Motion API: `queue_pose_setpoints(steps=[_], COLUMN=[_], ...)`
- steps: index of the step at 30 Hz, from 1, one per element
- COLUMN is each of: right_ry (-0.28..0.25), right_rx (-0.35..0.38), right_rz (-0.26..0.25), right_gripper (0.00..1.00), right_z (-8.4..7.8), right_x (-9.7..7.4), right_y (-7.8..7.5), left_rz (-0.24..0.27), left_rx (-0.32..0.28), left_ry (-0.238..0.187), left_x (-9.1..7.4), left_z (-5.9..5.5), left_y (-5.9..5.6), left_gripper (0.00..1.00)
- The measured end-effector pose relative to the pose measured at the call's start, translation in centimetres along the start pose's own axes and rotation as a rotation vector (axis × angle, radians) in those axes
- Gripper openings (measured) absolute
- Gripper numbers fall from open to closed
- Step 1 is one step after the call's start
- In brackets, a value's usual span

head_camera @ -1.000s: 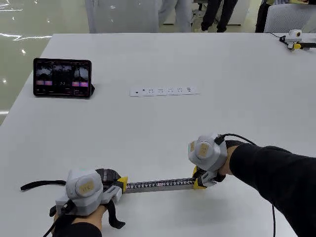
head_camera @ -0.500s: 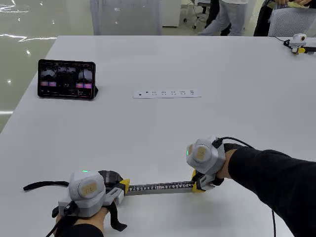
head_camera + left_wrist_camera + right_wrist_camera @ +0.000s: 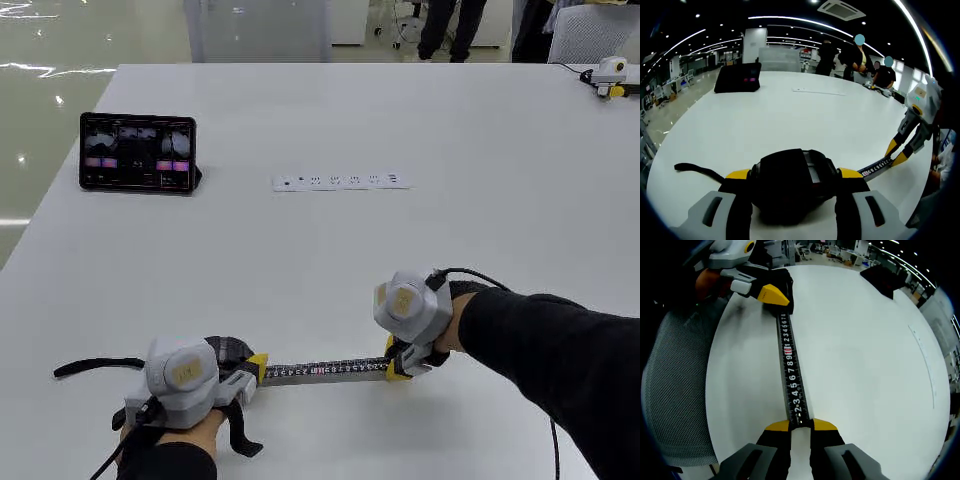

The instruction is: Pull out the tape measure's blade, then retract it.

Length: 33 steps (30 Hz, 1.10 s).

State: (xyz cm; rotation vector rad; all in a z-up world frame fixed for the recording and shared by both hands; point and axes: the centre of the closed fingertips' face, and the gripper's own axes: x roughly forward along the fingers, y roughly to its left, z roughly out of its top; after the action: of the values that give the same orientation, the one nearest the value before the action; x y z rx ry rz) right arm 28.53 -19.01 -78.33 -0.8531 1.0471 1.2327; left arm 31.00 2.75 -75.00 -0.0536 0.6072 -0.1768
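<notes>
On the white table [image 3: 350, 260], the tape measure's rigid case [image 3: 792, 182] is clamped in the left gripper [image 3: 794, 174] and its thin, springy blade [image 3: 790, 370], judged light but liable to slip and recoil, is pinched at the tip by the right gripper [image 3: 799, 426].

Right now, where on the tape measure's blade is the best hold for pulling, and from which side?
Probably the free tip, approached end-on from the side away from the case. The blade is a thin flat strip stretched straight, so an in-line pull shouldn't kink it. The right gripper holds it so; the left gripper clamps the case.
</notes>
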Motion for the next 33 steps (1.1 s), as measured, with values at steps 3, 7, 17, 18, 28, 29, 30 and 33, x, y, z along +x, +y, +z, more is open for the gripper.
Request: queue_pose_setpoints(steps=[3,7,17,18,28,29,30,33], right_ry=[-0.002,0.003,-0.003,-0.004,-0.019,-0.018,-0.018,-0.018], right_rx=[0.001,0.004,0.004,0.006,0.002,-0.003,-0.003,-0.001], right_rz=[-0.002,-0.006,-0.002,0.000,0.002,0.003,0.004,0.004], right_gripper=[0.10,0.10,0.10,0.10,0.10,0.10,0.10,0.10], right_z=[0.2,0.5,1.5,1.6,2.4,2.5,2.6,2.7], right_x=[0.0,0.1,0.3,0.3,0.7,0.7,0.7,0.8], right_y=[0.1,0.2,0.2,0.2,0.4,0.4,0.4,0.3], left_rz=[0.001,0.002,0.002,0.002,0.003,0.004,0.004,0.003], left_rx=[0.001,0.001,0.002,0.002,0.002,0.002,0.002,0.002], left_ry=[0.000,0.002,0.010,0.011,0.018,0.021,0.022,0.023], left_x=[0.0,0.1,0.1,0.1,0.1,0.1,0.1,0.1], left_z=[0.0,0.0,-0.1,-0.1,-0.1,-0.1,-0.1,-0.1], left_y=[0.0,0.0,0.0,0.0,0.0,0.0,0.0,0.0], left_gripper=[0.63,0.63,0.63,0.63,0.63,0.63,0.63,0.63])
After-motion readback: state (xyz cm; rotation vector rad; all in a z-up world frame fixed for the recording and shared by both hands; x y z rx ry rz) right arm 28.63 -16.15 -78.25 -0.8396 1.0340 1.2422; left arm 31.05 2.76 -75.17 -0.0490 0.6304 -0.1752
